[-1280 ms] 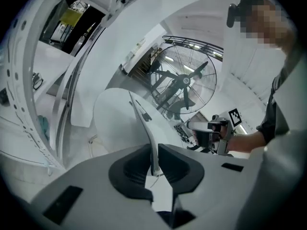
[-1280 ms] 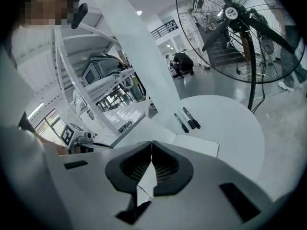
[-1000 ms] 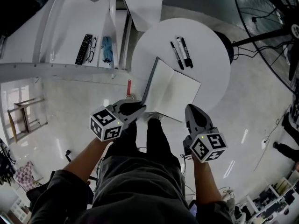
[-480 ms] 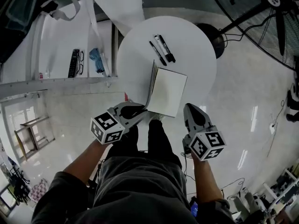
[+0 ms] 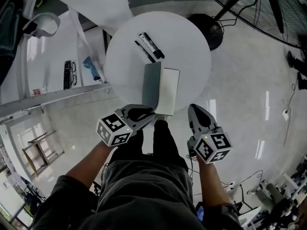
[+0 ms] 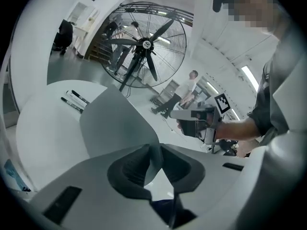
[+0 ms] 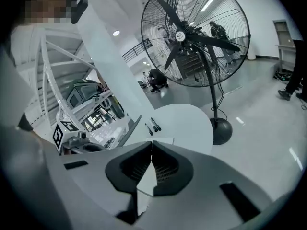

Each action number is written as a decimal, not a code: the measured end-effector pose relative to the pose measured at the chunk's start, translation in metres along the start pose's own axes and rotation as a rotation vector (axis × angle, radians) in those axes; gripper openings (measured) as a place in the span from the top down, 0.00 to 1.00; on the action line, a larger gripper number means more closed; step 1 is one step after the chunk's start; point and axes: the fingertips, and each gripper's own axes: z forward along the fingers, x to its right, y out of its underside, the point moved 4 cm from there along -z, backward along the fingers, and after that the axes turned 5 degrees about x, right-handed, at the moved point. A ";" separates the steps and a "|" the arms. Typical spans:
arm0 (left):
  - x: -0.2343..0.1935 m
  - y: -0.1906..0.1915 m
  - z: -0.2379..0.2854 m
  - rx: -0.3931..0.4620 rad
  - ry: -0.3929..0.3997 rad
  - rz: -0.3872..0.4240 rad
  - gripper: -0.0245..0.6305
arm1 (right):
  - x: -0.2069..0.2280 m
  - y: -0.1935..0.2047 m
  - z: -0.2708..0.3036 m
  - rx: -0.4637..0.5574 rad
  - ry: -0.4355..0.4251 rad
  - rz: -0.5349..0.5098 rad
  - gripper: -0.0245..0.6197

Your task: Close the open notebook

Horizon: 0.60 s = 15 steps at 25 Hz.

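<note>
You had the notebook cover [image 5: 151,83] upright, half closed.
Left tongs [image 6: 154,150], just opening, pinched it; right tongs [image 7: 151,145] closed, empty; it needed lowering flat.

You have one round white table [image 5: 192,47] at the centre of the head view, carrying one notebook [image 5: 168,87] and two black markers [image 5: 145,52] that can be told apart, though the thicker one may be a pair lying together. At upper right stands one big floor fan [image 5: 205,26]. On the white shelf [image 5: 48,56] at upper left lie one black remote [image 5: 67,74], one pair of glasses [image 5: 73,74] and one blue object [image 5: 90,67].
</note>
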 end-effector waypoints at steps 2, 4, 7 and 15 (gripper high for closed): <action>0.002 0.002 0.012 -0.025 0.008 0.006 0.85 | 0.007 0.002 -0.005 0.006 0.010 0.010 0.93; 0.004 0.004 0.026 -0.045 0.010 0.006 0.84 | 0.016 0.003 -0.008 0.010 0.013 0.015 0.93; 0.004 0.008 0.043 -0.080 0.018 0.004 0.84 | 0.026 0.007 -0.016 0.014 0.029 0.035 0.93; 0.003 0.020 0.074 -0.158 0.028 0.009 0.83 | 0.049 0.021 -0.034 0.026 0.073 0.079 0.93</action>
